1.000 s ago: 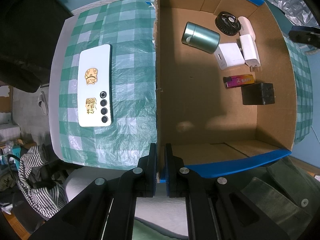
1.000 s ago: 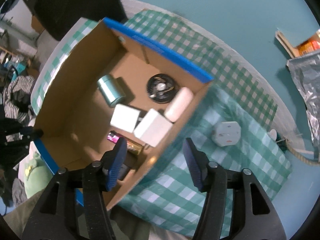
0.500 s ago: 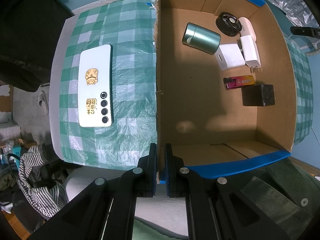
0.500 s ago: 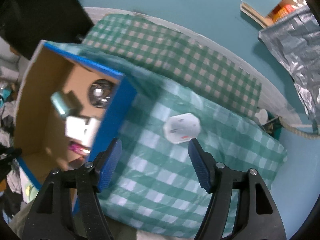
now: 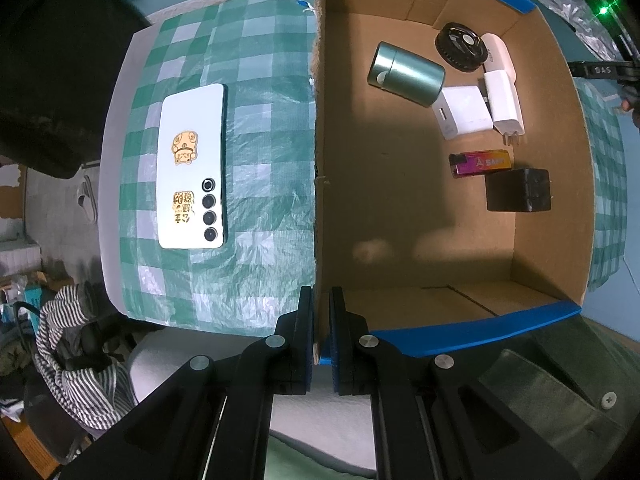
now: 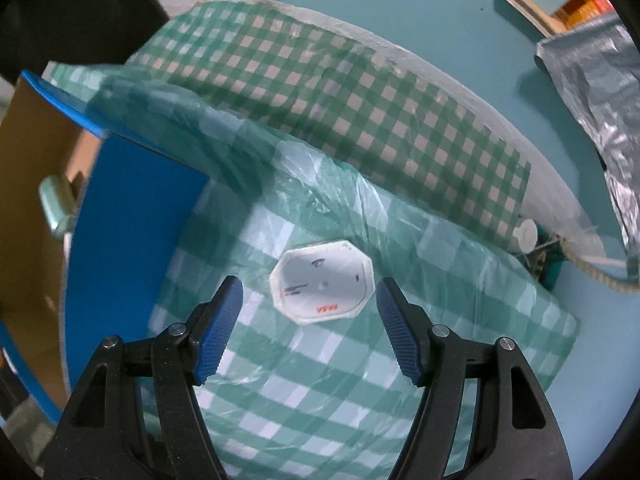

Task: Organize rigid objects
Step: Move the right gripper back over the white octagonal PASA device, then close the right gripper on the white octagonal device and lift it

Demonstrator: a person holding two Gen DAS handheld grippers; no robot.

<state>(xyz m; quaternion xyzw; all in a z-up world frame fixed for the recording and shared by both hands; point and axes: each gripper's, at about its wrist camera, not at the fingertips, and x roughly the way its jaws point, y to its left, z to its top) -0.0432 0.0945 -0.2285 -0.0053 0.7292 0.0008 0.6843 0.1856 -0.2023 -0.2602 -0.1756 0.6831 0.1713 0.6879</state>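
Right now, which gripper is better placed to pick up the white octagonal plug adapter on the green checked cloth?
The right gripper. Its jaws stand open on either side of the white octagonal plug adapter, not touching it. The left gripper is shut on the cardboard box wall, steadying the box.

Seven things are counted in one cardboard box (image 5: 400, 216): one green tin (image 5: 406, 69), one black disc (image 5: 460, 46), three white chargers (image 5: 464, 112), one lighter (image 5: 480, 163), one black adapter (image 5: 518, 190). One phone (image 5: 192, 166) and one octagonal plug (image 6: 323, 282) are counted outside.

cloth (image 6: 400, 364): green-white check | box (image 5: 400, 208): brown, blue rim | phone (image 5: 192, 168): white
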